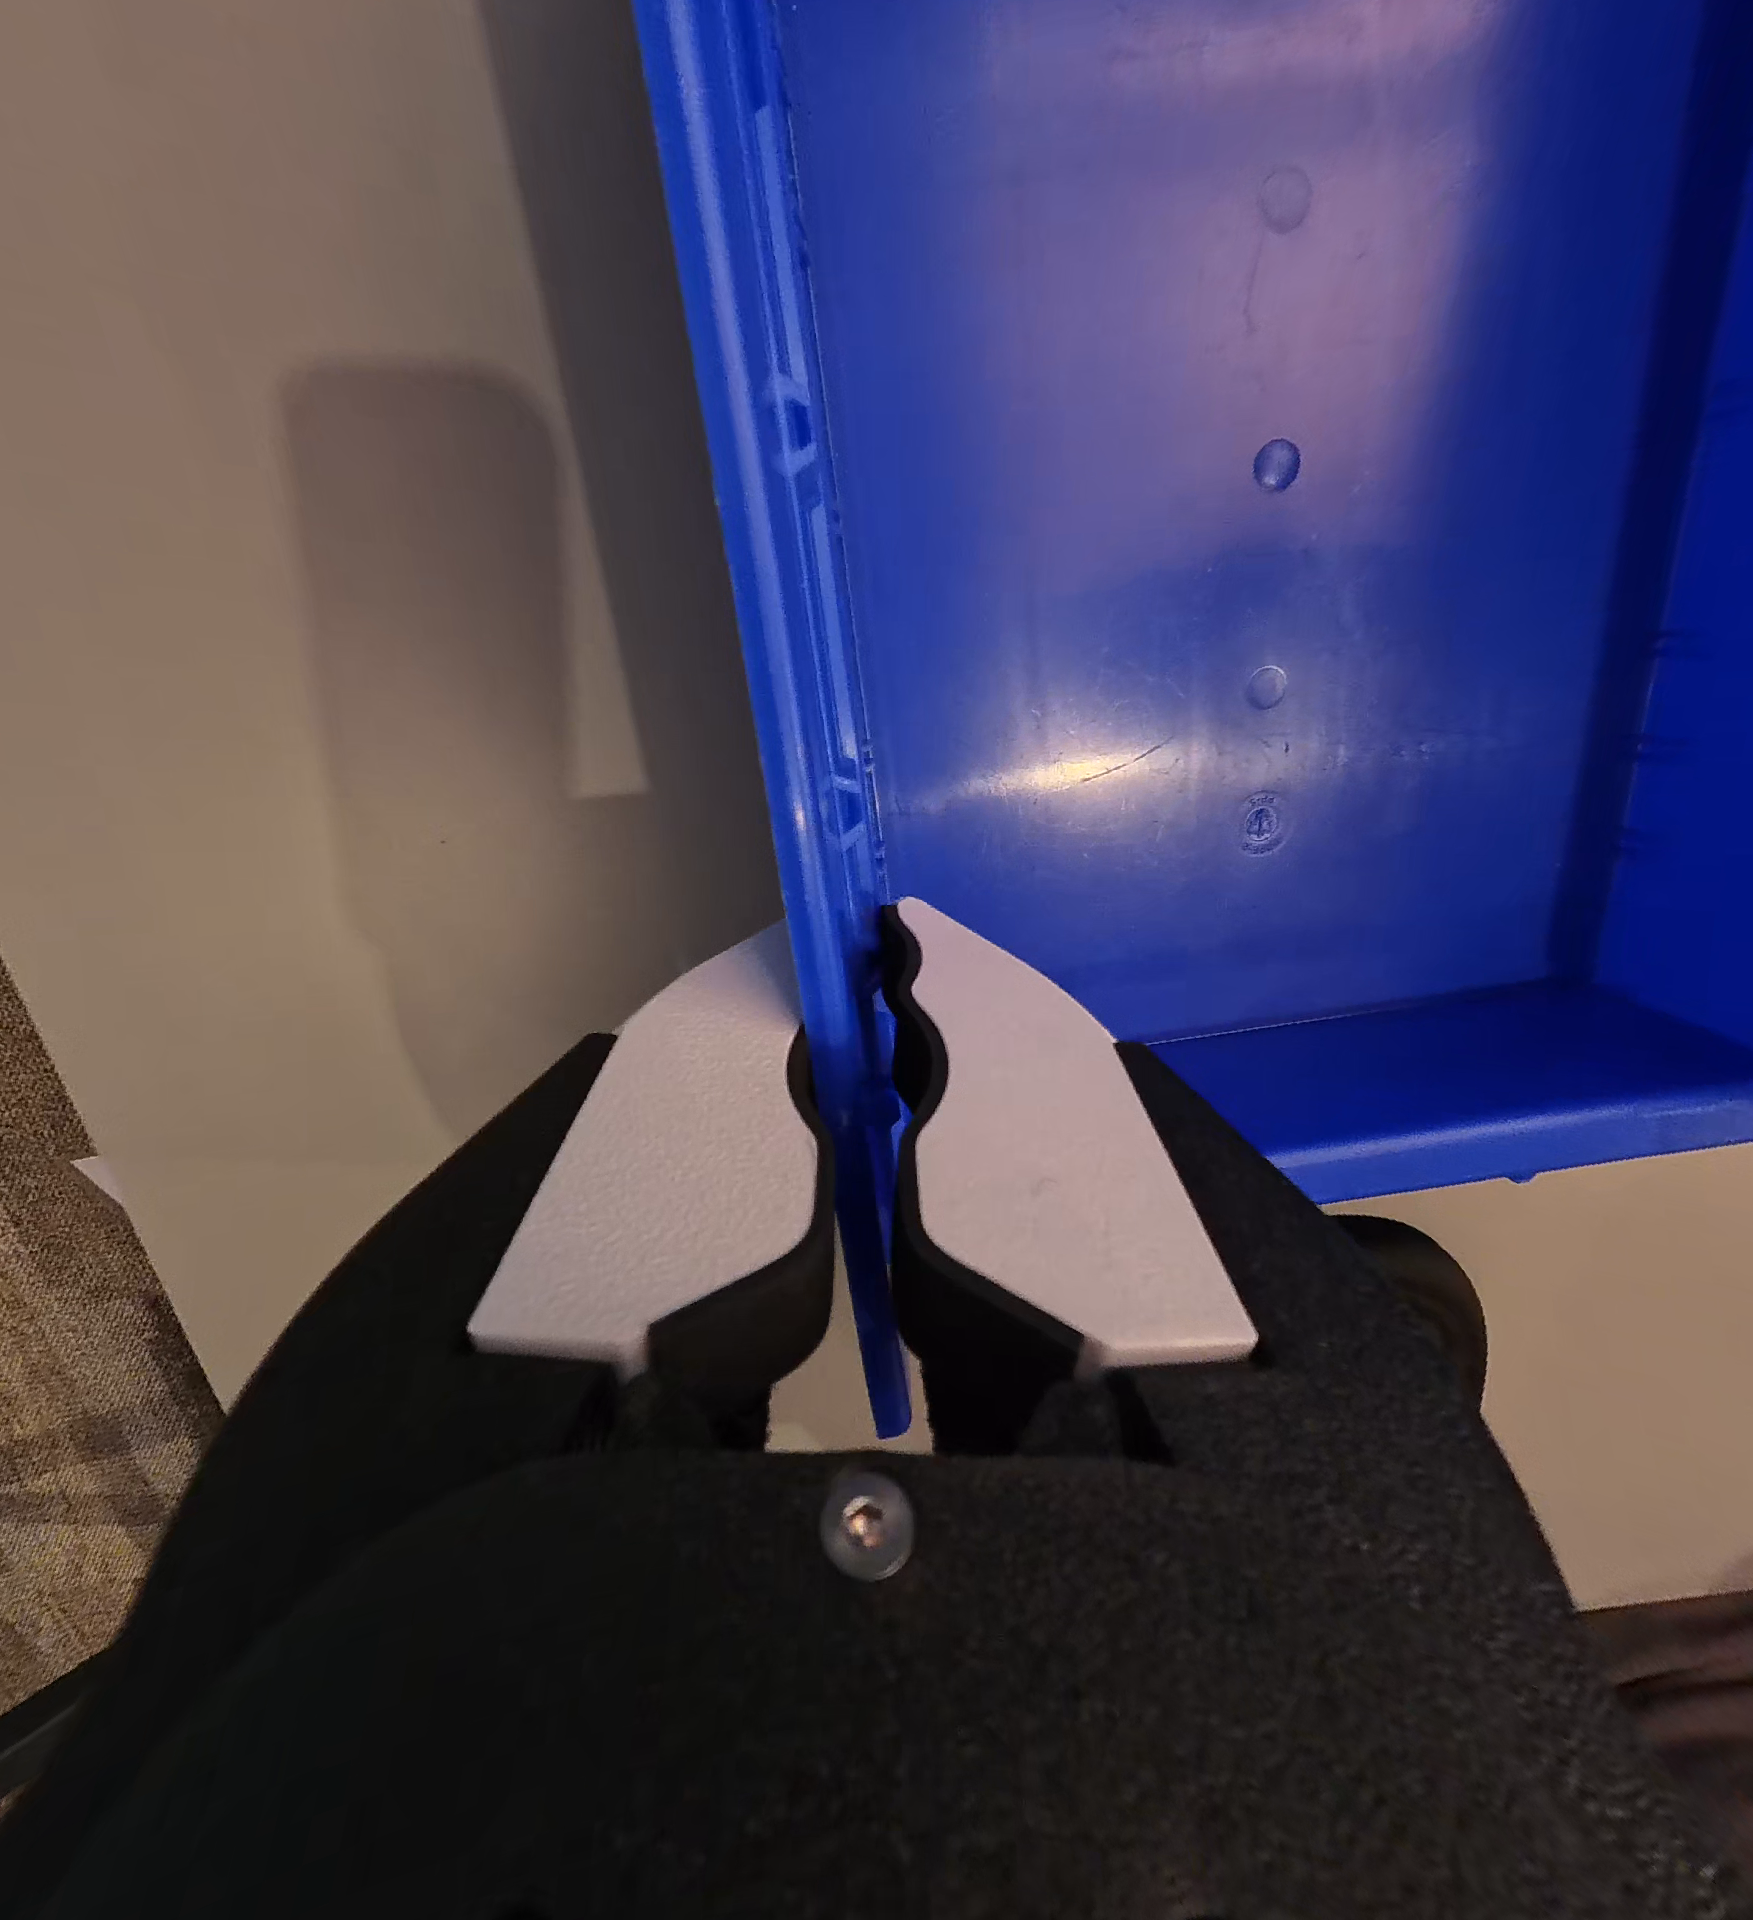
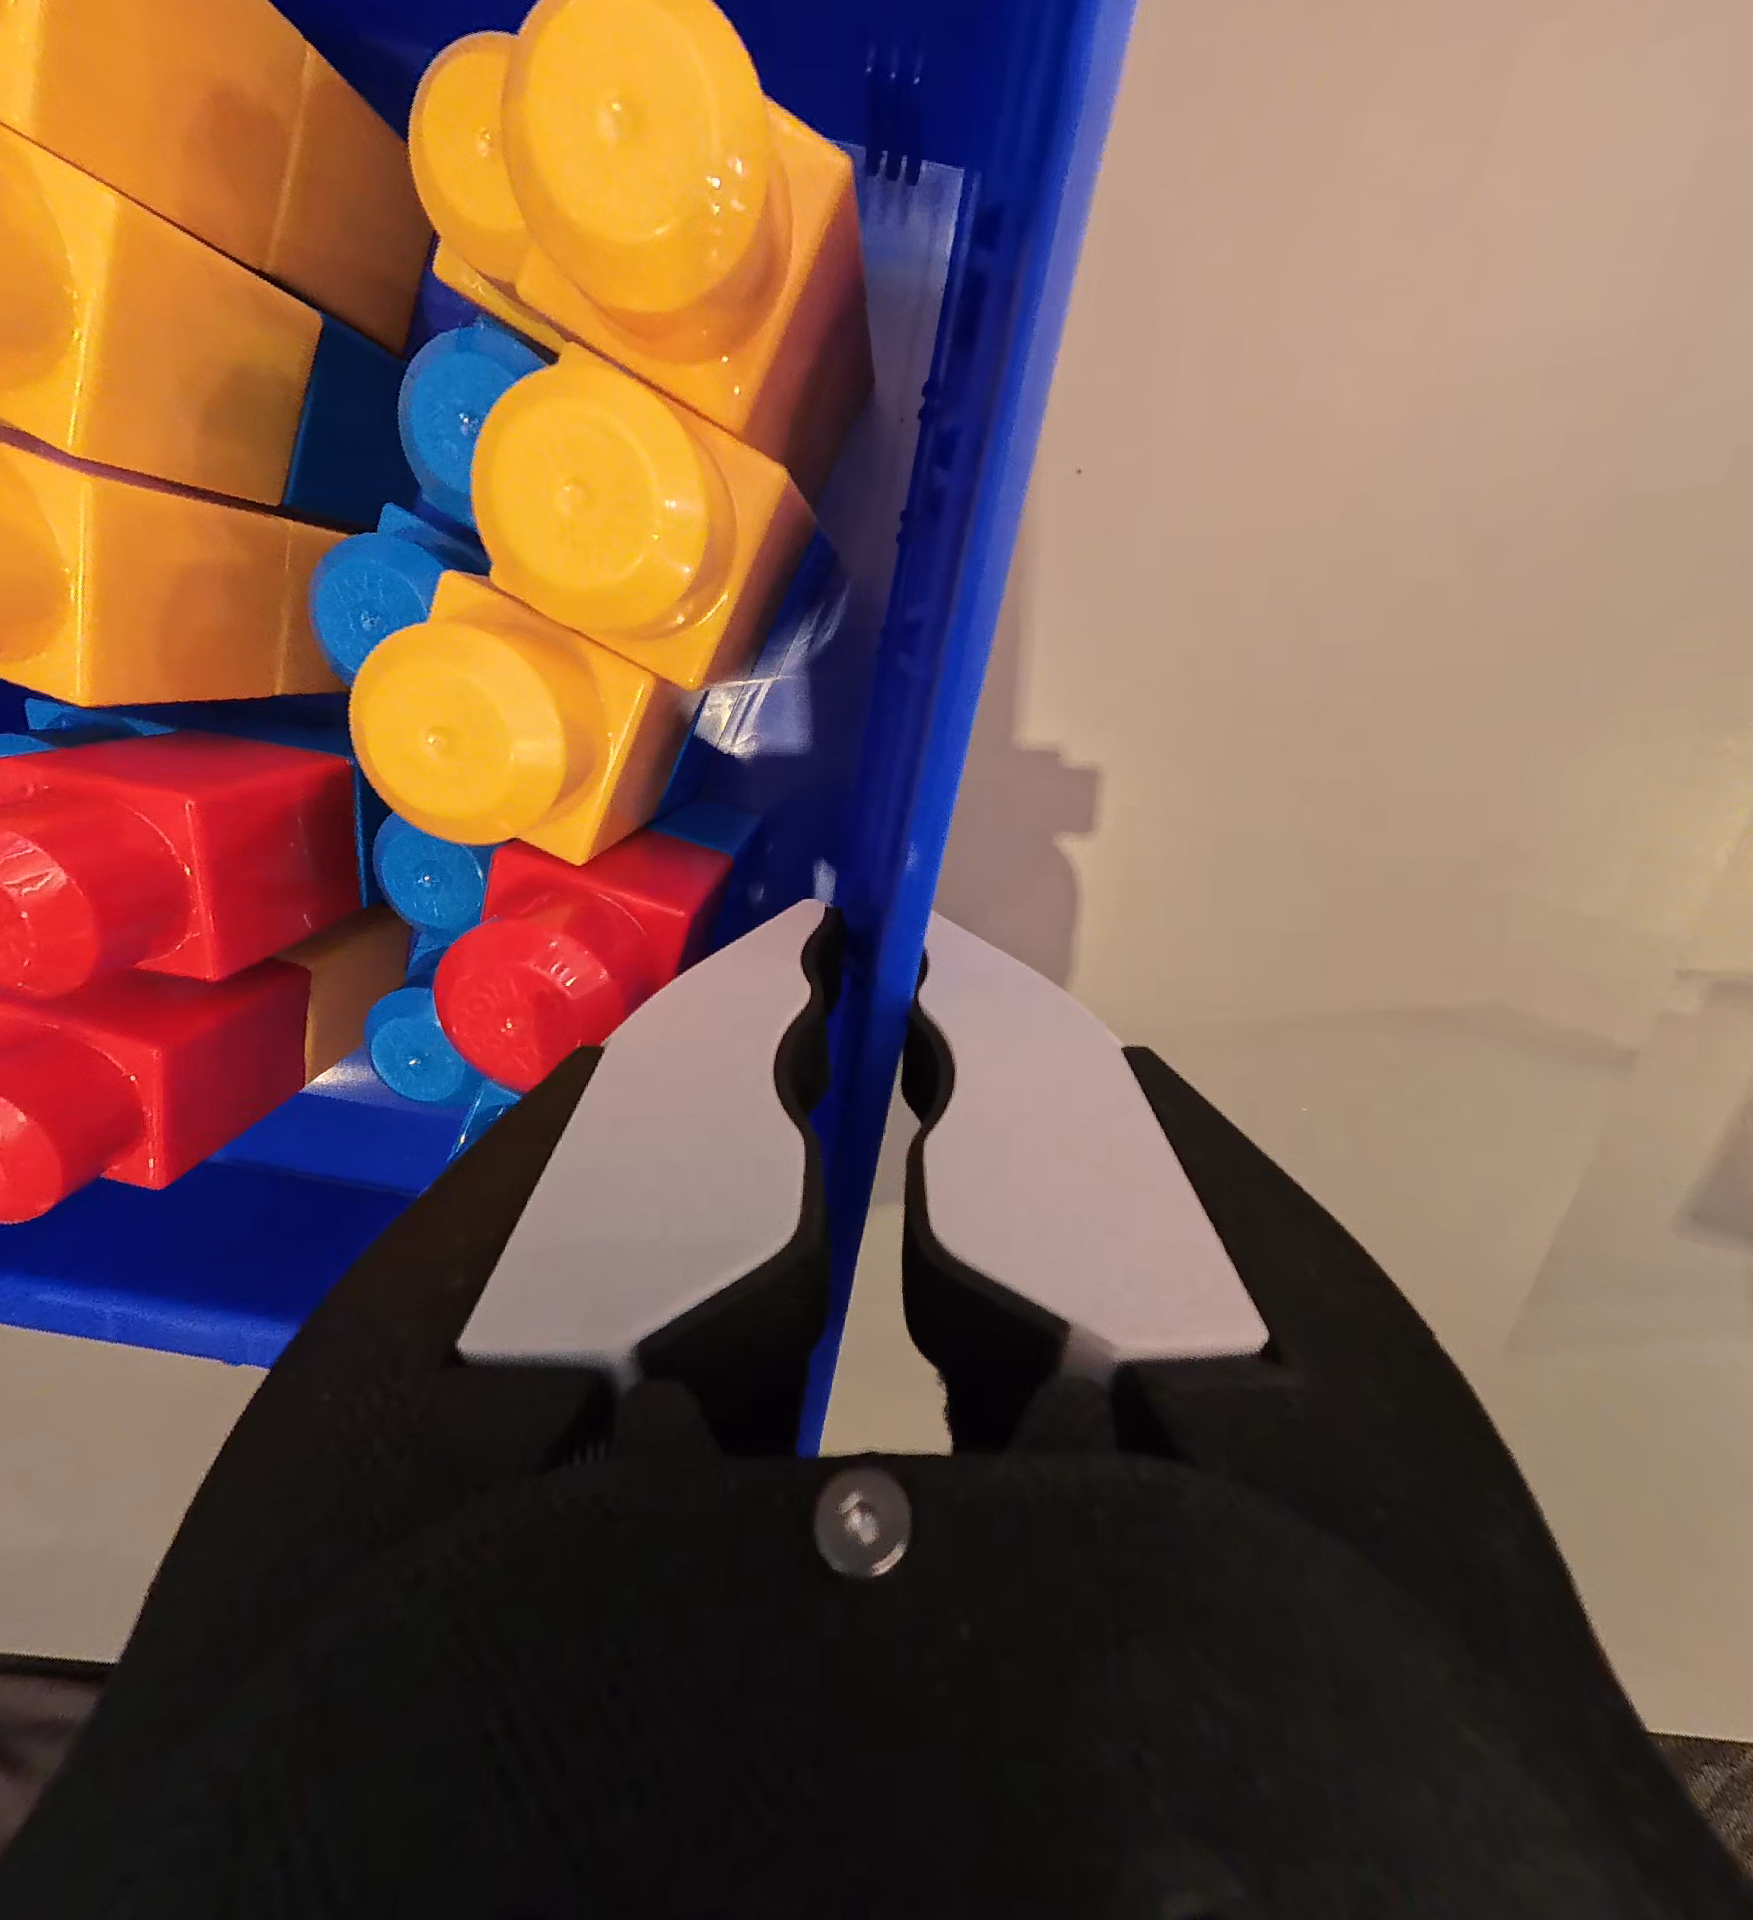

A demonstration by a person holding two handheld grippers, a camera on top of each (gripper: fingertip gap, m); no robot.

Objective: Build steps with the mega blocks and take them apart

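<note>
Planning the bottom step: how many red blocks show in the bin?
3, all at the blue plastic bin's near end: one red plastic block at left, a second just below it, a third next to the right tool. Yellow plastic blocks piled above may hide more.

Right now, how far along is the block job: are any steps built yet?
No steps are visible. Done: both grippers have hold of the blue bin. In hand: the left gripper and the right gripper are each clamped on a side wall. The yellow blocks, red blocks and light blue blocks lie piled inside. Left: building the steps, then dismantling them.
</note>
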